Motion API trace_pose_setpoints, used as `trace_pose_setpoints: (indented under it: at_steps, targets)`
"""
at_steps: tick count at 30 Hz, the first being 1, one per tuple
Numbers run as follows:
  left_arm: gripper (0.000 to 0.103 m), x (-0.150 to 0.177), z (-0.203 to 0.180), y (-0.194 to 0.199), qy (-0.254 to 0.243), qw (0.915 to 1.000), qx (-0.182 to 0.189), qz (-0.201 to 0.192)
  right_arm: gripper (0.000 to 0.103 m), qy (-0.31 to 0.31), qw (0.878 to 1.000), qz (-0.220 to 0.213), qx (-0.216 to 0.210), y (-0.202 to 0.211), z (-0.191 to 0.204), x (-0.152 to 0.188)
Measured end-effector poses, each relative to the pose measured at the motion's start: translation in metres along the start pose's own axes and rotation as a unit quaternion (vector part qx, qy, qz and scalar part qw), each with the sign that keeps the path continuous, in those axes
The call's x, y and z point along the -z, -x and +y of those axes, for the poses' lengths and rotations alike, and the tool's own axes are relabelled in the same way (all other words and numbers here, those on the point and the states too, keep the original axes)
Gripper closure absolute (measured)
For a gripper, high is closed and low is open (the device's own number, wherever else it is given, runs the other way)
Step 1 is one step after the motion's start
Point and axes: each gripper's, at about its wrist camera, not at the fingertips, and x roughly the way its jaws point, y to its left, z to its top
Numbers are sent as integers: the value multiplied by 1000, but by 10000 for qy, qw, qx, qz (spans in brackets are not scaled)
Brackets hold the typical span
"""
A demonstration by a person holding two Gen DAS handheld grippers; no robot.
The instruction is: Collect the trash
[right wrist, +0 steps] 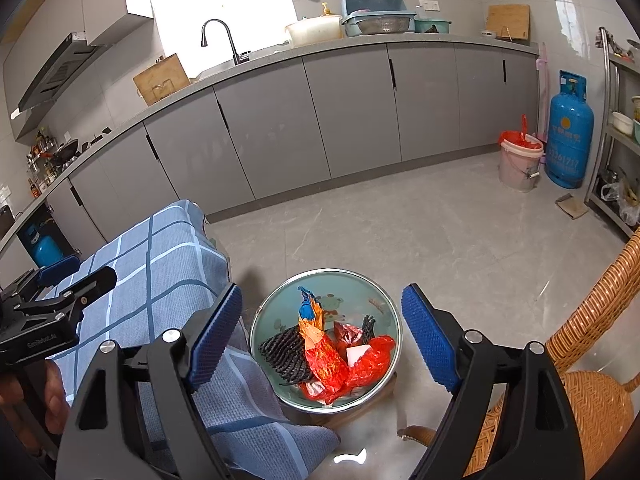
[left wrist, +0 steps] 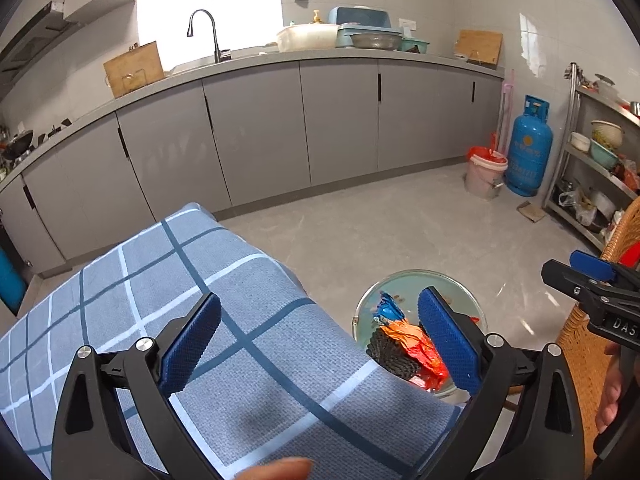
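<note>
Right wrist view shows us our right gripper point(right wrist: 322, 336) spread wide and empty above the wrappers point(right wrist: 328, 356) heaped in the bowl point(right wrist: 280, 300), so a careless grab risks tipping it.

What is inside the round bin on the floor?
In the bin: an orange-and-blue wrapper, black foam netting, red plastic and something white. Anything underneath is covered.

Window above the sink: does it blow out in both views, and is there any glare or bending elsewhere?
Left wrist view: bright window is pure white, grey countertop bows from fisheye. Right wrist view: window is equally blown out, with white glare on the glossy grey floor; both are sharp.
</note>
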Motion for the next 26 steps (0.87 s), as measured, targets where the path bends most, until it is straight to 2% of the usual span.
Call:
trace_pose_setpoints:
  at_steps: [16,26]
  targets:
    - [6,4,-2,-7,-122,9997,-155,153,21,-5,9999,121,-88,-3,-3,8]
    - [6,3,0,-2,-52,9999,-27,91,21,-32,9999,95,-54,-2,-5,8]
